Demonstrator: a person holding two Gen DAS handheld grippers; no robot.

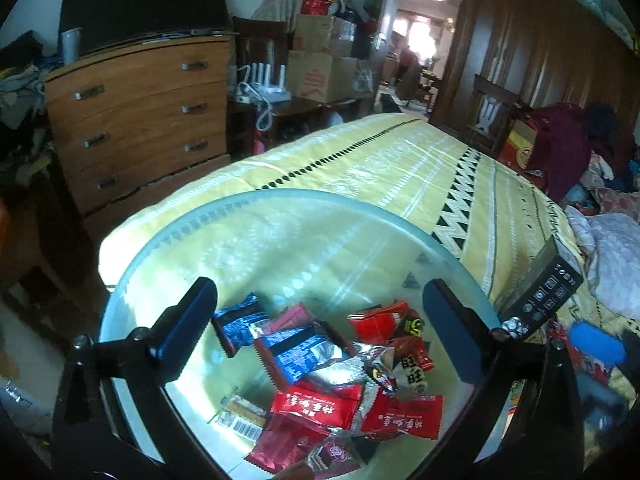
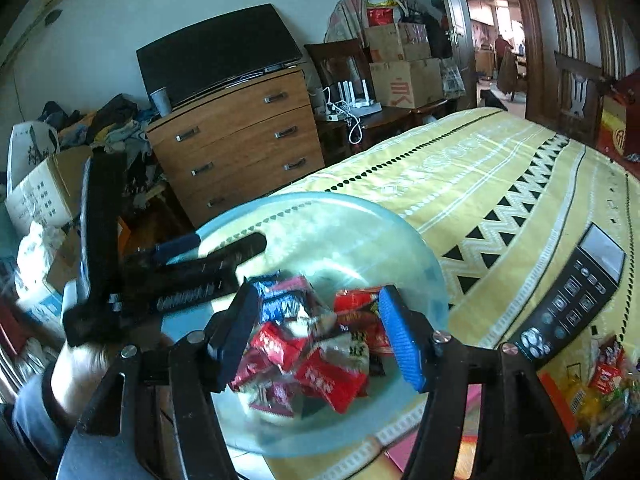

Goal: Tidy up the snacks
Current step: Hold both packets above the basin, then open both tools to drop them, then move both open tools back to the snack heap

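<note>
My left claw point(image 1: 316, 330) hangs tilted down over the bowl point(image 1: 240, 204), fingers spread wide with nothing between them. My right claw point(image 2: 320, 332) also points down into the bowl point(image 2: 400, 232), open, its blue pad point(image 2: 400, 340) clear of the snacks point(image 2: 320, 352). The snacks point(image 1: 332, 376) lie heaped inside the bowl, which sits at the bed's point(image 1: 440, 168) near corner. A black box point(image 2: 572, 300) lies beside it on the bed point(image 2: 500, 168).

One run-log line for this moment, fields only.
stage: snacks piled in bowl | left gripper: open, empty, over snack packets | right gripper: open, empty, over bowl | black box: on bedspread beside bowl
</note>
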